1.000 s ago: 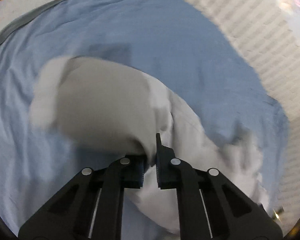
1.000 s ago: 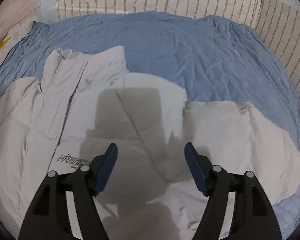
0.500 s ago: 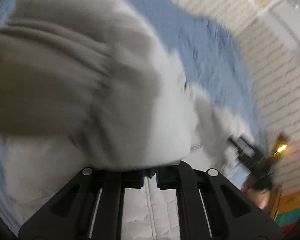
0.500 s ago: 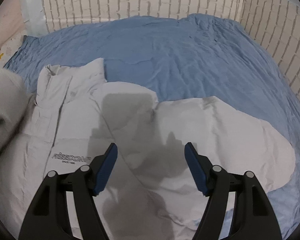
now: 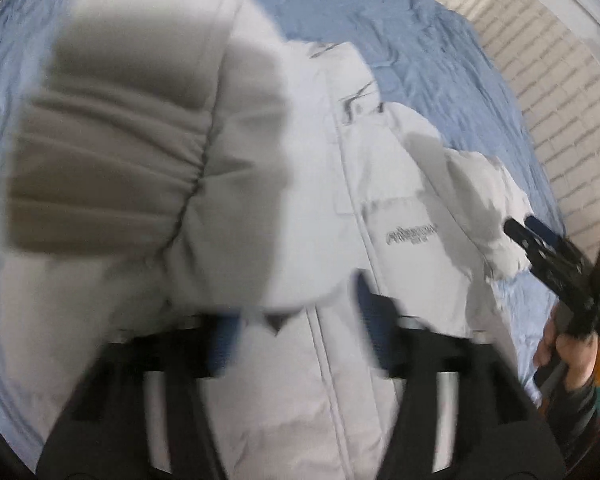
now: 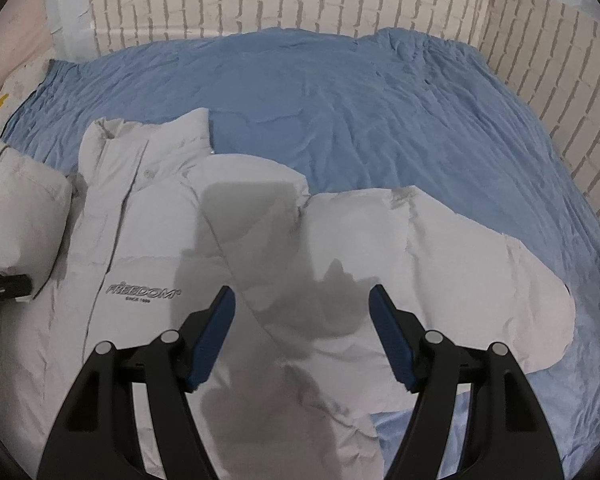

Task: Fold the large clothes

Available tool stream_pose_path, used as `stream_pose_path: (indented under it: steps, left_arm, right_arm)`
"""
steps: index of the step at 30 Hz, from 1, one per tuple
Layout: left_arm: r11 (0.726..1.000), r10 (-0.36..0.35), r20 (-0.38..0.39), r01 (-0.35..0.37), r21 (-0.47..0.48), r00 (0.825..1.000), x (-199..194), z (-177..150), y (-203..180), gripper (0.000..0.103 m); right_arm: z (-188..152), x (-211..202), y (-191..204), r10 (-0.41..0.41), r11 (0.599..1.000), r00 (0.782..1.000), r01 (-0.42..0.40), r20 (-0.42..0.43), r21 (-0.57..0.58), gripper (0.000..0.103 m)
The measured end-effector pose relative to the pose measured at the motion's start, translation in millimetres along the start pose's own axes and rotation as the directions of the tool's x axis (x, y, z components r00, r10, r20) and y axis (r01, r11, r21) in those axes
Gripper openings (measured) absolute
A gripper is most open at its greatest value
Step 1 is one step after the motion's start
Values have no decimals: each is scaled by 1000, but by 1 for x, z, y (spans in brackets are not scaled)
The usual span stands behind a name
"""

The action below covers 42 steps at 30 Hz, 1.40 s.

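Note:
A pale grey puffer jacket (image 6: 148, 248) with a chest logo lies front up on the blue bed sheet (image 6: 360, 112). Its left sleeve (image 5: 140, 152) is folded in over the body and bulges just ahead of my left gripper (image 5: 296, 320). That gripper's jaws are opening and blurred, and the pads stand clear of the cloth. The same sleeve (image 6: 20, 216) shows at the left edge of the right wrist view. My right gripper (image 6: 302, 300) hovers open over the jacket's other side, where the right sleeve (image 6: 440, 280) stretches out to the right. Nothing is between its fingers.
A white brick wall (image 6: 260, 0) runs around the far and right sides of the bed. In the left wrist view a person's hand (image 5: 572, 356) holds the right gripper (image 5: 540, 240) at the right edge. Wrinkled sheet lies bare beyond the jacket's collar.
My left gripper swung the left sleeve across onto the jacket's body, and its jaws have come apart from the cloth. The right gripper drew back slightly and stayed open.

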<state>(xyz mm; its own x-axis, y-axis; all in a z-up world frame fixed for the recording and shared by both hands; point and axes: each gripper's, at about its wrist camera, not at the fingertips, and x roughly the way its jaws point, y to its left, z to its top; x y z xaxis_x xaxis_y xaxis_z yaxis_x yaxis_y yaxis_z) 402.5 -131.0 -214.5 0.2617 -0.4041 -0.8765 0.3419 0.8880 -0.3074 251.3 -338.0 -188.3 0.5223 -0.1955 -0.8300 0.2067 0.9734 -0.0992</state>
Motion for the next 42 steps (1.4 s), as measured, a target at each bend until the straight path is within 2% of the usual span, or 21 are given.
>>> stream_pose_path:
  steps: [2, 4, 6, 8, 10, 12, 15, 16, 19, 22, 24, 28, 29, 30, 31, 32, 33, 35, 38, 40, 42]
  left_arm:
    - [999, 18, 30, -20, 44, 999, -15, -8, -5, 89]
    - [992, 94, 85, -101, 82, 992, -33, -20, -5, 97]
    - [986, 128, 110, -138, 93, 986, -47, -23, 2, 98]
    - [980, 173, 130, -183, 75, 976, -77, -32, 38, 98]
    - [968, 240, 153, -249, 42, 959, -101, -29, 71, 98]
    - [943, 328, 164, -332, -5, 930, -117, -34, 116, 98]
    - [903, 429, 152, -426, -51, 891, -119, -30, 157, 98]
    - [893, 449, 140, -445, -62, 882, -117, -28, 170, 98]
    - [891, 454, 104, -448, -75, 885, -113, -24, 196, 97]
    - [887, 461, 74, -457, -64, 884, -99, -24, 196, 93]
    - [892, 453, 83, -448, -64, 888, -95, -27, 190, 93]
    - [889, 458, 100, -453, -66, 883, -97, -33, 180, 93]
    - [891, 454, 99, -449, -70, 886, -97, -33, 179, 93]
    - [895, 446, 99, -440, -73, 890, -99, -34, 178, 93]
    - [898, 439, 102, -433, -74, 893, -101, -34, 177, 93]
    - [900, 436, 103, -431, -73, 894, -101, -33, 174, 93]
    - [900, 436, 106, -431, -69, 894, -102, -33, 171, 93]
    - [898, 439, 113, -435, -61, 891, -100, -34, 165, 93]
    - [907, 422, 122, -419, -48, 899, -103, -35, 157, 93]
    - [912, 409, 134, -408, -41, 903, -102, -36, 151, 93]
    - [913, 407, 137, -406, -37, 903, -101, -37, 149, 93]
  right_arm:
    - [-1, -3, 7, -4, 1000, 1000, 4, -2, -17, 70]
    - [-2, -6, 14, 0, 1000, 1000, 0, -4, -29, 70]
    - [-3, -9, 24, 6, 999, 1000, -6, -5, -44, 70]
    - [-3, -11, 32, 7, 998, 1000, -8, -4, -61, 70]
    - [0, -13, 47, 14, 996, 1000, -14, -3, -83, 70]
    - [3, -17, 63, 23, 994, 1000, -23, 0, -108, 70]
    - [9, -30, 100, 74, 983, 997, -72, 9, -169, 70]
    - [10, -34, 114, 96, 977, 995, -92, 8, -194, 70]
    - [13, -45, 156, 165, 952, 986, -160, -2, -262, 70]
    - [15, -46, 193, 230, 930, 972, -232, -40, -287, 70]
    - [17, -44, 213, 243, 919, 968, -248, -56, -306, 70]
    - [25, -32, 239, 250, 910, 966, -258, -66, -326, 70]
    - [26, -27, 239, 256, 911, 964, -265, -70, -316, 69]
    - [26, -21, 238, 257, 912, 963, -268, -76, -311, 60]
    - [25, -17, 235, 259, 912, 963, -271, -78, -309, 48]
    - [25, -12, 232, 256, 914, 964, -268, -79, -305, 30]
    - [25, -8, 224, 244, 923, 967, -254, -70, -288, 20]
    - [27, -3, 202, 257, 939, 964, -265, -65, -221, 9]
    - [26, -1, 140, 289, 957, 956, -290, -44, -22, 3]
    - [16, 5, 87, 290, 952, 955, -281, -60, 123, 3]
    - [3, 16, 46, 296, 939, 949, -269, -107, 215, 7]
